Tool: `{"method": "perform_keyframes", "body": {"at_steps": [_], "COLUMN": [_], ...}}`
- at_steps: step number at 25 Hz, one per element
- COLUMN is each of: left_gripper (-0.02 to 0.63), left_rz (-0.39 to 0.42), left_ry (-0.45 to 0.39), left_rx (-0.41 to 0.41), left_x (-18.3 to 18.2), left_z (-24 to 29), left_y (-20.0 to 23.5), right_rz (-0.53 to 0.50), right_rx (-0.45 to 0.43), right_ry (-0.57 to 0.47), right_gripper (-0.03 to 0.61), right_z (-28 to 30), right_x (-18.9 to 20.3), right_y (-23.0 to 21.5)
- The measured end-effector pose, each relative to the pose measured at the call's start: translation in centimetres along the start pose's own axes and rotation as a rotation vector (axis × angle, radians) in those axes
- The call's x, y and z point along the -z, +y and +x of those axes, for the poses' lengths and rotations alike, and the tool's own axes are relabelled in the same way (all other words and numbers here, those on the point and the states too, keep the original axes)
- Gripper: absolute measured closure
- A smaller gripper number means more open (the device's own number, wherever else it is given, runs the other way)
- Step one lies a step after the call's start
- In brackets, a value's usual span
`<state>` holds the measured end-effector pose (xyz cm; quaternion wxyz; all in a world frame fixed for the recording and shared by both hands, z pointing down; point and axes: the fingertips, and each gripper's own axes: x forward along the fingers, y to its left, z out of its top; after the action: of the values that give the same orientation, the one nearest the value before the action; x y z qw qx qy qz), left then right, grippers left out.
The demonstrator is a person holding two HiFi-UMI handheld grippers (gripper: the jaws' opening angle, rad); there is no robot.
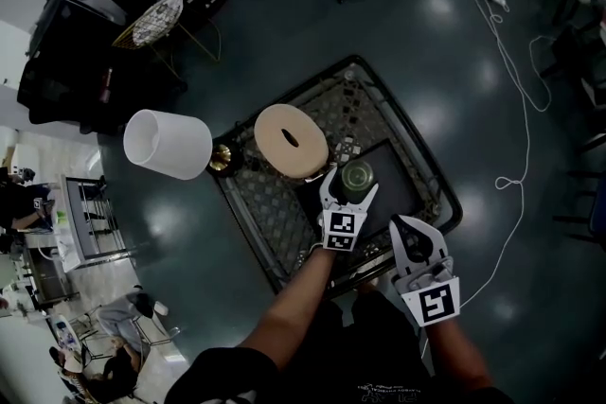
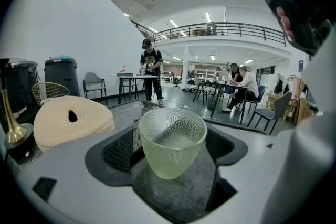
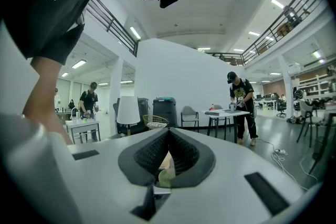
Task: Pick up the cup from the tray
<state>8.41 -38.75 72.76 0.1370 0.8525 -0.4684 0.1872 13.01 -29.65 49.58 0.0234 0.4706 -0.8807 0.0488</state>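
The cup [image 1: 358, 177] is pale green dimpled glass and stands upright on a dark mat in the black mesh tray [image 1: 407, 123]. My left gripper [image 1: 350, 186] reaches over the tray with its jaws wide apart on either side of the cup [image 2: 172, 141]. A gap shows between each pad and the glass. My right gripper [image 1: 417, 243] hangs nearer to me, off the tray's near right edge, with its jaws [image 3: 168, 165] drawn together and nothing held. Through the slit between them I see a sliver of the cup [image 3: 164, 178].
A beige woven disc with a slot [image 1: 291, 140] lies on the tray just left of the cup. A white lampshade [image 1: 169, 144] and a brass lamp base [image 1: 222, 158] stand off the tray's left corner. A white cable [image 1: 516, 109] trails over the floor at the right.
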Motion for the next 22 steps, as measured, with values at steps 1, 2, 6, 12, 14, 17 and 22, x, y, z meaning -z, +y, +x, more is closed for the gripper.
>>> {"method": "perform_keyframes", "body": {"at_steps": [1,2,6,12,14,17,22], "left_gripper": [0.198,0.198,0.198,0.199,0.202,0.235,0.239], "left_rz": [0.001,0.002,0.017,0.062,0.077,0.086,0.084], "left_ry": [0.004,0.009,0.023,0.029,0.027,0.031,0.037], "left_rx": [0.003,0.005,0.009,0.005,0.016,0.027,0.031], "left_x": [0.1,0.3,0.8,1.0,1.0,1.0,1.1], "left_z": [0.2,0.4,0.7,1.2,1.3,1.4,1.4], "left_y": [0.0,0.1,0.0,0.5,0.4,0.2,0.3], "right_rz": [-0.001,-0.002,-0.006,-0.003,-0.006,-0.005,-0.007], "right_rx": [-0.001,-0.002,-0.003,0.001,0.001,0.002,0.0], "right_ry": [0.0,-0.001,-0.008,-0.001,0.003,0.009,0.008], "right_gripper": [0.569,0.569,0.569,0.569,0.569,0.569,0.569], "right_z": [0.0,0.0,-0.1,-0.1,-0.3,-0.6,-0.4], "right_x": [0.0,0.1,0.0,0.1,0.1,0.3,0.3], "right_y": [0.0,-0.1,-0.2,-0.5,-0.5,-0.6,-0.5]}}
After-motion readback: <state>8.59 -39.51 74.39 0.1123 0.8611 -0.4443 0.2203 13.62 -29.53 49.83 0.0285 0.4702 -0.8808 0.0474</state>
